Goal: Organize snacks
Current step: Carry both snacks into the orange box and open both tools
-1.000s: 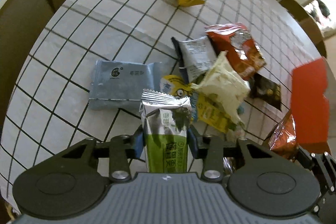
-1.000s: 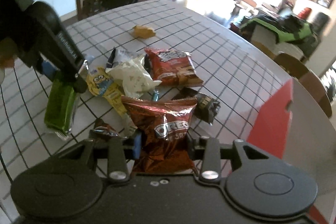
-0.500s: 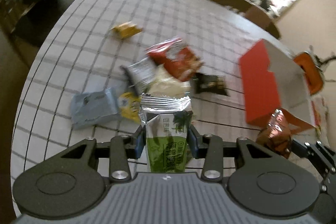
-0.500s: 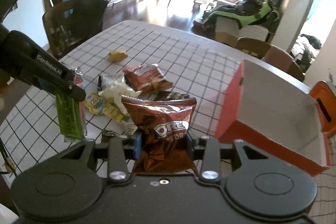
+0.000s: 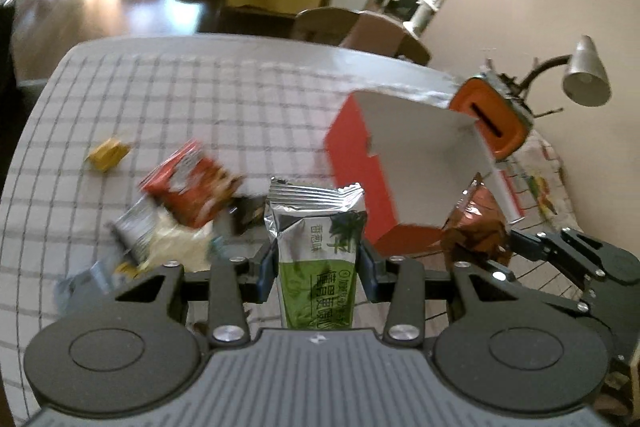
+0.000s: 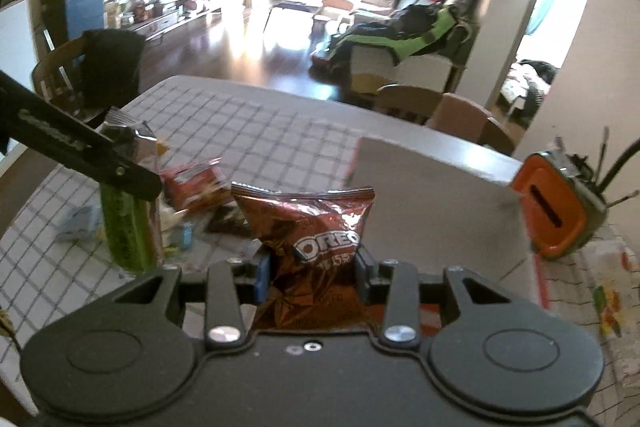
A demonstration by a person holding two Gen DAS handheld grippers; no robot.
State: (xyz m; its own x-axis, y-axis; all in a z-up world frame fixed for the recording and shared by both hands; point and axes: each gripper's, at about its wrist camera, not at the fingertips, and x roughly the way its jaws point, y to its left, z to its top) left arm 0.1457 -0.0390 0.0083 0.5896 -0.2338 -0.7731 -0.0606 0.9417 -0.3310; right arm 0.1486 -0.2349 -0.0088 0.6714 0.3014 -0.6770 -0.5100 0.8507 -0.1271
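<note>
Left tongs (image 5: 318, 267) clamped on the green-and-silver snack pack (image 5: 316, 247), pads pressing both sides, pack standing upright, held up off the checked bench (image 5: 200, 99). Right tongs (image 6: 308, 273) closed on the red Oreo bag (image 6: 308, 227), bag crumpled between the pads, also held clear of the bench. Red box (image 5: 396, 163) with grey inside sits open on the right side of the bench, just beyond both held packs; the Oreo bag (image 5: 476, 223) hangs at its near right corner in the left view. Loose pile on the left: red-orange bag (image 5: 188, 187), silver pack (image 5: 136, 227), pale bag (image 5: 176, 247), all blurred. Small yellow packet (image 5: 106, 155) lies apart, further left. Orange container (image 5: 492, 115) stands just past the box's far right corner.
</note>
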